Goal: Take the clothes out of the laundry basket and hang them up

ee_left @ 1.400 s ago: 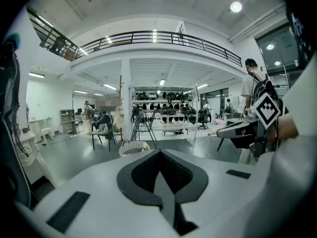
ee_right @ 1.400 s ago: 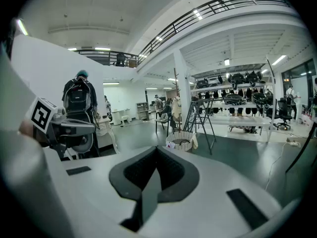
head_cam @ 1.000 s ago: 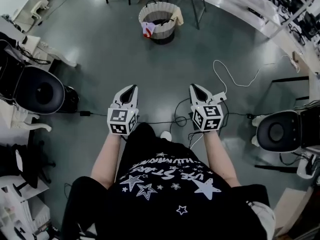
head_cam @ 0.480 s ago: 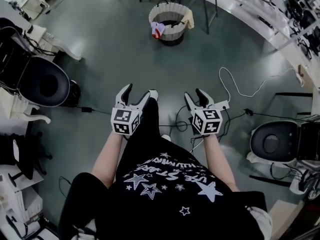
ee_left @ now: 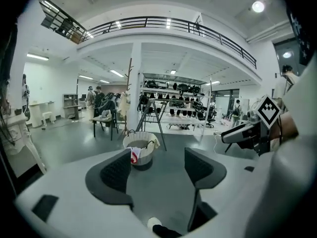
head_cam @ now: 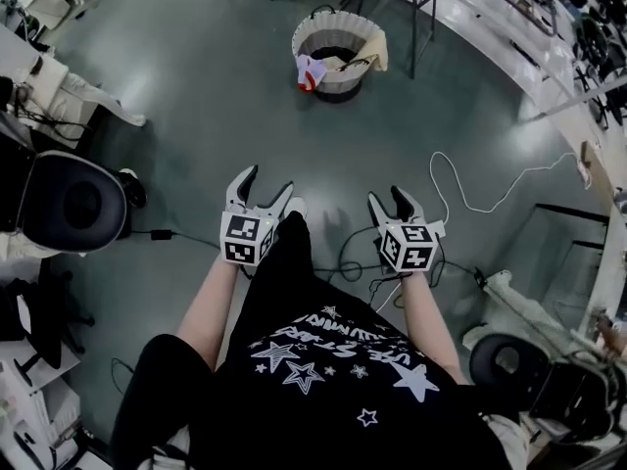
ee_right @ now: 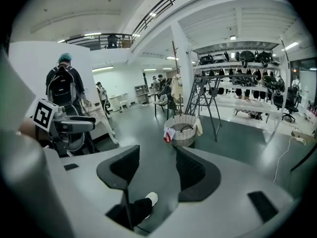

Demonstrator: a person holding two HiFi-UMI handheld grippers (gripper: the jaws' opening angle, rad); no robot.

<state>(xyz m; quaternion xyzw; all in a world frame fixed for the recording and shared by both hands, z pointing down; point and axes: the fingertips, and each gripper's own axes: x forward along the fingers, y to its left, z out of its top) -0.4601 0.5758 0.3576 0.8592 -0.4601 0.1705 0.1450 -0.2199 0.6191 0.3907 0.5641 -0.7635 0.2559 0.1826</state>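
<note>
"Looking for the laundry basket (head_cam: 364, 27): where is it?"

"Far ahead on the grey floor (head_cam: 196, 86), well apart from both grippers. A red-and-white garment (head_cam: 312, 70) hangs over its left rim, a cream one (head_cam: 377, 57) over its right."

"And the jaws?"

"The left gripper (head_cam: 265, 182) and right gripper (head_cam: 388, 198) have both just been opening. Each pair stands wide apart, empty."

"Behind the basket?"

"Metal legs (head_cam: 416, 8), perhaps a drying rack, but too far to tell."
</note>
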